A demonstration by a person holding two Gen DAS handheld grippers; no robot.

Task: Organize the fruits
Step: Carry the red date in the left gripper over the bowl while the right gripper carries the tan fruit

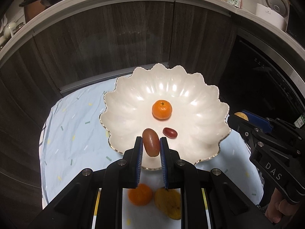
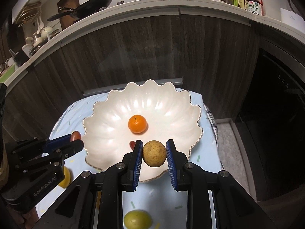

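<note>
Fingers (image 1: 151,144) of left gripper pinch a reddish date (image 1: 151,142); right fingers (image 2: 154,153) clamp a round tan fruit (image 2: 154,153), both just before the bowl (image 1: 200,95). Light, smooth, prob. bruisable; grip at mid-body.

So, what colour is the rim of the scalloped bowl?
Gold edging on the pearly white scalloped bowl, clearest in the left wrist view.

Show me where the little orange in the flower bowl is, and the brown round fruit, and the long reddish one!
Little orange (image 1: 162,109), left wrist view, middle of its peel.
Brown round fruit (image 2: 154,153), right wrist view, centre of its speckled skin.
Long reddish fruit (image 1: 151,142), left wrist view, middle of its body.
</note>
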